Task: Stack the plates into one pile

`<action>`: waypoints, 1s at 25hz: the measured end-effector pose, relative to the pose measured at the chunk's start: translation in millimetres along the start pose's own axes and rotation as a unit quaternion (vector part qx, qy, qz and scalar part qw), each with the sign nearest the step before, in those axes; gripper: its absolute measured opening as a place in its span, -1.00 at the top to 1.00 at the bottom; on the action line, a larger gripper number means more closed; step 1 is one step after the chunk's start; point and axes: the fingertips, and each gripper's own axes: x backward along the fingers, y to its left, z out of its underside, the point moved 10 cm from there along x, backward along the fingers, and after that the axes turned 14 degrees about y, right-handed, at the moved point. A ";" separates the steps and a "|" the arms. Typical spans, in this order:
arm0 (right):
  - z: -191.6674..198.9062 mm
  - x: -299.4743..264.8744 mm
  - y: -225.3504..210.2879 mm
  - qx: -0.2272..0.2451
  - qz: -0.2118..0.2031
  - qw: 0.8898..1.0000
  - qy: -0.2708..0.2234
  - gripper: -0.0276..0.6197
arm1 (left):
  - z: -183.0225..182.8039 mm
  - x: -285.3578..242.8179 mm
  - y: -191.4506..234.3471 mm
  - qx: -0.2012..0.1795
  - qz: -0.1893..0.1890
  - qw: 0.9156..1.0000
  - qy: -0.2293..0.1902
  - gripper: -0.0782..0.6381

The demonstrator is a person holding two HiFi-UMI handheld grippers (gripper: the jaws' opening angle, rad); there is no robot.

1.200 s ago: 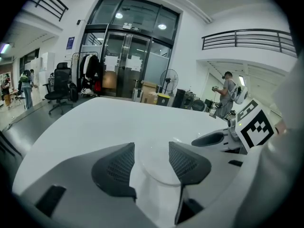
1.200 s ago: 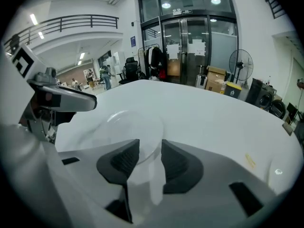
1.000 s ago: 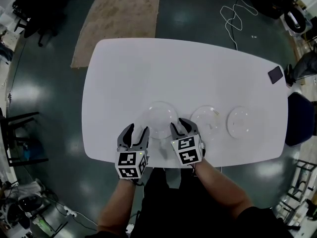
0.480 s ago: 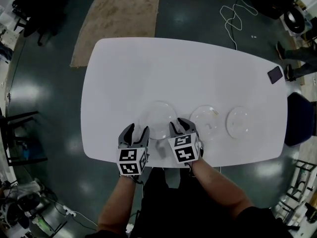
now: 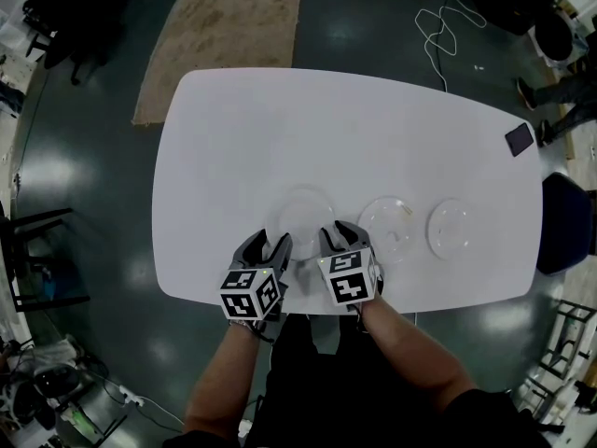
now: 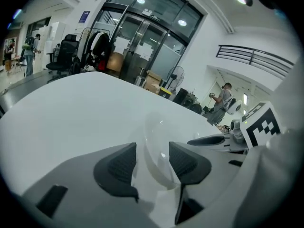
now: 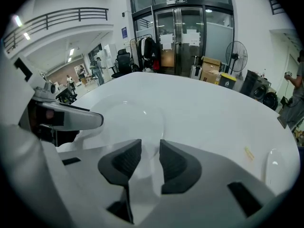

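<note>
The largest clear plate (image 5: 303,215) lies near the white table's (image 5: 354,129) front edge, a little left of the table's middle. Two smaller clear plates sit further right along that front edge, the middle plate (image 5: 388,226) and the right plate (image 5: 451,228), each apart from the others, none stacked.

The left gripper (image 5: 268,244) stands at the table's front edge with its jaws apart. The largest plate's near rim is between them, and the pads do not press on it. The right gripper (image 5: 338,235), also at that edge, has just been closing its jaws. A narrow gap remains, with the same rim in it, and the pads are not seen to press.

A dark flat device (image 5: 519,140) lies at the table's far right corner. A beige rug (image 5: 224,35) covers the floor beyond the table's far left side.
</note>
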 end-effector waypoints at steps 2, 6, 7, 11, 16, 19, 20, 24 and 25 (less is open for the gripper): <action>1.0 -0.3 -0.5 -0.002 -0.002 1.000 -0.001 0.50 | -0.6 -2.4 -1.4 0.005 0.007 1.000 0.002 0.14; 3.0 -0.5 -2.6 -0.007 -0.004 1.000 -0.001 0.50 | -0.9 -7.0 -6.7 0.000 0.011 1.000 0.009 0.26; 3.2 -0.5 -2.9 -0.008 -0.005 1.000 -0.001 0.50 | -0.9 -7.6 -7.4 0.000 0.011 1.000 0.010 0.30; 2.9 -1.3 -2.6 -0.007 -0.008 1.000 -0.003 0.50 | -1.6 -6.8 -4.7 0.009 0.012 1.000 0.010 0.45; 1.1 -0.9 -3.6 0.000 -0.007 1.000 -0.001 0.50 | -2.3 -7.1 -2.8 0.023 0.023 0.999 0.008 0.48; 1.7 -0.4 -5.3 0.002 -0.005 1.000 -0.002 0.49 | -1.5 -6.3 -2.5 0.038 0.033 0.999 0.005 0.52; 1.6 0.9 -5.9 0.000 -0.004 1.000 -0.003 0.49 | -1.3 -5.5 -1.9 0.045 0.038 0.998 0.003 0.53; 0.1 10.0 -9.1 -0.010 0.001 1.000 -0.013 0.54 | -1.4 -1.3 0.6 0.076 0.062 0.995 -0.006 0.61; -0.2 12.7 -9.7 -0.013 0.001 1.000 -0.015 0.57 | -2.0 -0.1 0.5 0.079 0.066 0.995 -0.008 0.62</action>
